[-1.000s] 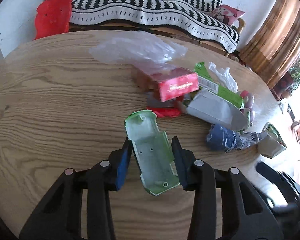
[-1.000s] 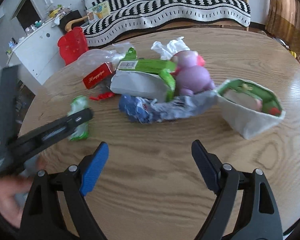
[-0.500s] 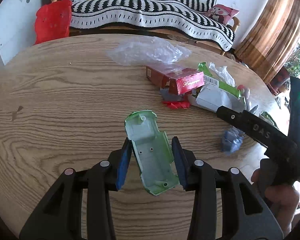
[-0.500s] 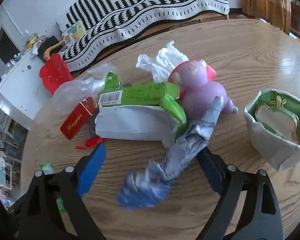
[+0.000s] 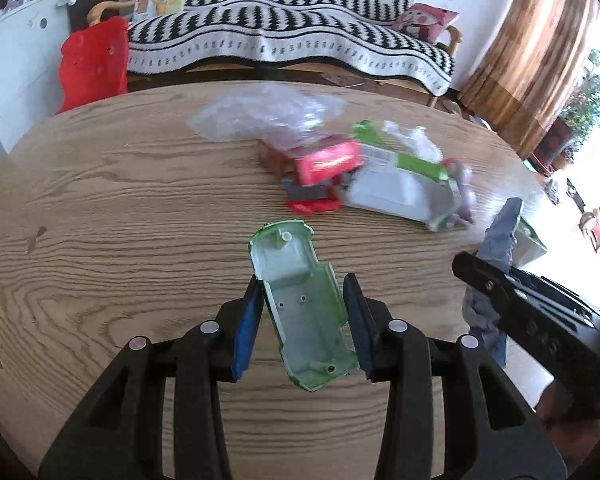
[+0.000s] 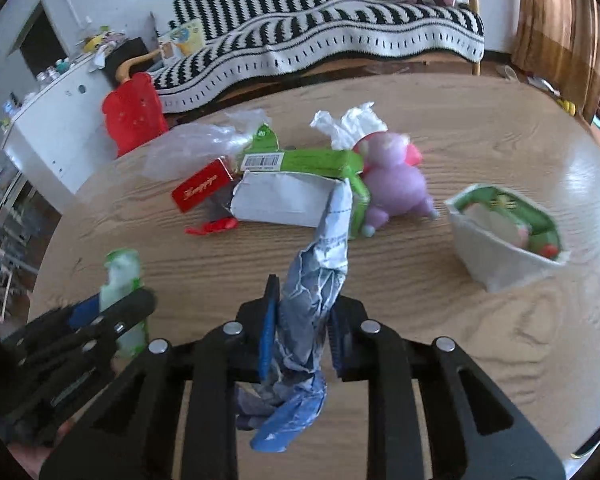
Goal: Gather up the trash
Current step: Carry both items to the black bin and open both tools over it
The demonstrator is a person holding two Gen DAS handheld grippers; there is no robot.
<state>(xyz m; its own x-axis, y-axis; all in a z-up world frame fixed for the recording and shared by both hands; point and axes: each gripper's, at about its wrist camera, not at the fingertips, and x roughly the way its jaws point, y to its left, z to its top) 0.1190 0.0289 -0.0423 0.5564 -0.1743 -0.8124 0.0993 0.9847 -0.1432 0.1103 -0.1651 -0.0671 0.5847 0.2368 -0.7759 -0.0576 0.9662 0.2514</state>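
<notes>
Wood-grain table [image 5: 112, 208], striped sofa [image 5: 284, 36] behind.

We see a striped-blanket sofa [image 5: 284, 40] beyond the wooden worktop [image 5: 100, 200], a white cabinet [image 6: 56, 120] left, brown curtains [image 5: 540, 52] right.

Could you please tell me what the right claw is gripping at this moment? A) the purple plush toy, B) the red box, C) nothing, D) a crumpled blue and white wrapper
D: in the right wrist view, the right claw is shut on the crumpled blue and white wrapper, lifted above the wooden table.
</notes>
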